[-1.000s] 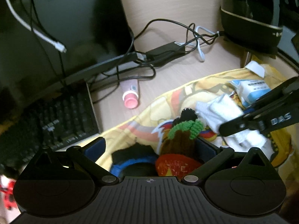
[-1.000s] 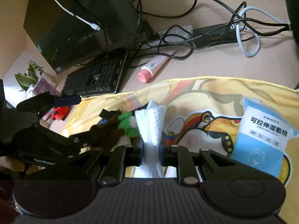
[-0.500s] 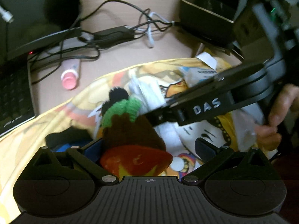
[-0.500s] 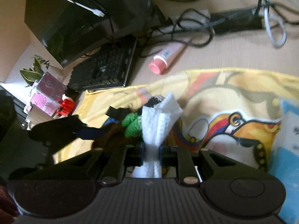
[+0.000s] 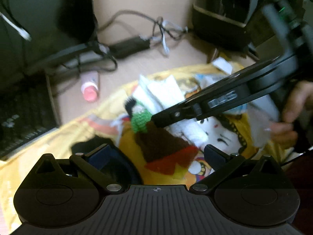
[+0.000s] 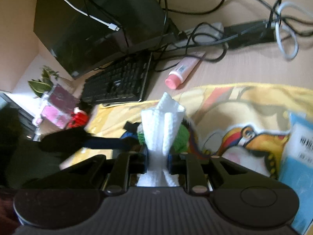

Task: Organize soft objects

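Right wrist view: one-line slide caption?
Right gripper pinches a white tissue above the yellow cartoon cloth, keyboard behind.

Left gripper (image 5: 156, 152) now wide apart (formerly clamped), knitted doll (image 5: 156, 139) loose on yellow cloth (image 5: 58, 137).

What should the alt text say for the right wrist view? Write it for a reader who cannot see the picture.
The right gripper is shut on a bunched white cloth that stands up between its fingers, above a yellow cartoon-print blanket on a desk. Behind lie a pink-capped tube, a black keyboard, a dark monitor and tangled cables.
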Demonstrator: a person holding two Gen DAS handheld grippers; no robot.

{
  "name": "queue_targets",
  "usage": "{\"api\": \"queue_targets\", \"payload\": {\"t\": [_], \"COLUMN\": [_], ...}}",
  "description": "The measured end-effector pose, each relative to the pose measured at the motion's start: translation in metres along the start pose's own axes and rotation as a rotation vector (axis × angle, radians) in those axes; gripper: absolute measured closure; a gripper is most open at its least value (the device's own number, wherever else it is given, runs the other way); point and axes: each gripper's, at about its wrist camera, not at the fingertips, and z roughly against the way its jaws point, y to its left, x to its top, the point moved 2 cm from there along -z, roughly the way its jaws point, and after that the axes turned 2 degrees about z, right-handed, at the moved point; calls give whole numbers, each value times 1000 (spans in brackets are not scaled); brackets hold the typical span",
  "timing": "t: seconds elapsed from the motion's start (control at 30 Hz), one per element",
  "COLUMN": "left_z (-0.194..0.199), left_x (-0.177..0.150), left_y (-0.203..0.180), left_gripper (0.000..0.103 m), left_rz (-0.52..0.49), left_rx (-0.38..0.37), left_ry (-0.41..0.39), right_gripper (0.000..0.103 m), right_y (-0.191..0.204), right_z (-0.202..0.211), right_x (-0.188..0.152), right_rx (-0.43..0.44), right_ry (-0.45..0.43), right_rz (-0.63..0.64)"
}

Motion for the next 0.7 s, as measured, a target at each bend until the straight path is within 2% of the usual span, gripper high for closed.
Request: {"api": "queue_targets", "payload": {"t": [0.07, 0.17, 0.27, 0.3, 0.33, 0.37, 0.4, 0.43, 0.53, 0.57, 0.67, 0.7], "left_z": [11, 7, -11, -14, -16, -18, -19, -20, -25, -24, -22, -22], "left_x": [1, 3, 1, 1, 2, 3, 4, 5, 5, 4, 1, 0], "left_y": [-4, -18, -29, -31, -30, -28, -26, -25, -21, -20, -14, -12], "left_gripper": [0, 0, 0, 0, 0, 0, 0, 0, 0, 0, 0, 0], "left_rz": [8, -7, -50, -64, -68, -61, -54, -48, -49, -49, -34, -27], "left_rx": [-60, -140, -97, -75, -69, -67, -65, -62, -37, -34, -31, -27], "left_ry": [-33, -42, -18, -26, -26, -25, -24, -22, -7, -4, 3, 6], "right_gripper": [82, 82, 74, 61, 56, 58, 64, 76, 90, 90, 90, 90], "right_y": [3, 9, 14, 14, 12, 9, 7, 5, 5, 7, 14, 16], "right_z": [-3, -8, -7, -5, -2, 1, 4, 7, 13, 14, 16, 13], "right_x": [4, 7, 7, 7, 6, 6, 7, 8, 10, 10, 13, 13], "right_rx": [-16, -5, -43, -72, -92, -100, -97, -89, -65, -52, 140, 168], "right_ry": [1, 12, 9, 3, -5, -14, -19, -23, -40, -48, -31, -17], "right_rz": [26, 48, 100, 116, 124, 122, 116, 110, 108, 105, 15, 0]}}
